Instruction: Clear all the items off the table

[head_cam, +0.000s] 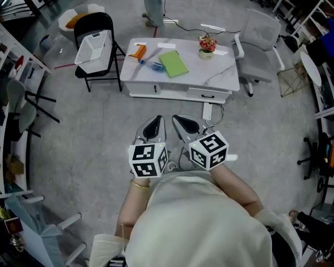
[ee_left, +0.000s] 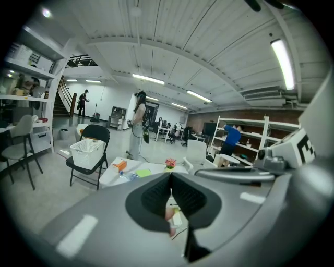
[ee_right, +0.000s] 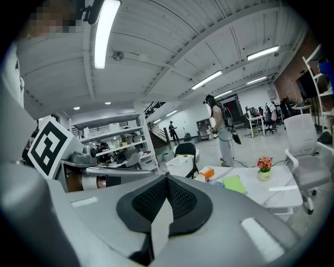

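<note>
A white marble-topped table (head_cam: 214, 70) stands ahead of me on the grey floor. On it lie an orange box (head_cam: 138, 51), a blue-wrapped item (head_cam: 154, 65), a green notebook (head_cam: 173, 63), white paper strips and a small pot of pink flowers (head_cam: 207, 46). My left gripper (head_cam: 155, 122) and right gripper (head_cam: 179, 121) are held side by side over the floor, well short of the table. Both are shut with nothing in their jaws. The table's items also show far off in the left gripper view, the notebook (ee_left: 141, 172), and in the right gripper view, the flowers (ee_right: 264, 166).
A black folding chair (head_cam: 96, 44) holding a white basket (head_cam: 93, 48) stands left of the table. A white office chair (head_cam: 259, 49) is at its right. A power strip (head_cam: 207, 111) lies on the floor by the table's front. A person (head_cam: 154, 11) stands beyond the table.
</note>
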Demonstrator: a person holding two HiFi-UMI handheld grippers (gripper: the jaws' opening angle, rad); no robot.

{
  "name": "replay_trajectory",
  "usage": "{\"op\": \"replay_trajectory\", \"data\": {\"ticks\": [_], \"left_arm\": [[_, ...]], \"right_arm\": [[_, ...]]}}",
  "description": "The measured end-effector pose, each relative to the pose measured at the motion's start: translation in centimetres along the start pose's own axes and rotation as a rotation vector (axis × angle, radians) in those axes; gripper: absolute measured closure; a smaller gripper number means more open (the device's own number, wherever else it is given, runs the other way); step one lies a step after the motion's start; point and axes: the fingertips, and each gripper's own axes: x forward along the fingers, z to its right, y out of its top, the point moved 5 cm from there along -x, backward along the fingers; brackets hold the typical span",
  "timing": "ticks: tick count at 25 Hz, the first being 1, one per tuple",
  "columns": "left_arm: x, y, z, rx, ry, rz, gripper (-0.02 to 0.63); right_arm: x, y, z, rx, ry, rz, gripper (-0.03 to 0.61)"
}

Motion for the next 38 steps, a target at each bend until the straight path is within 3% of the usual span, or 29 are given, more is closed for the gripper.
{"op": "replay_trajectory", "data": {"ticks": [18, 38], "left_arm": [[2.2, 0.2, -2.4, -0.039, 0.034, -0.010, 0.604], [13.1, 6.2, -9.1, -0.058, 0.122, 0.012, 0.604]], "right_arm": [[3.6, 0.3, 0.5, -0.041, 0.047, -0.047, 0.580], [15.2, 6.1, 9.0, -0.049, 0.096, -0.035, 0.580]]}}
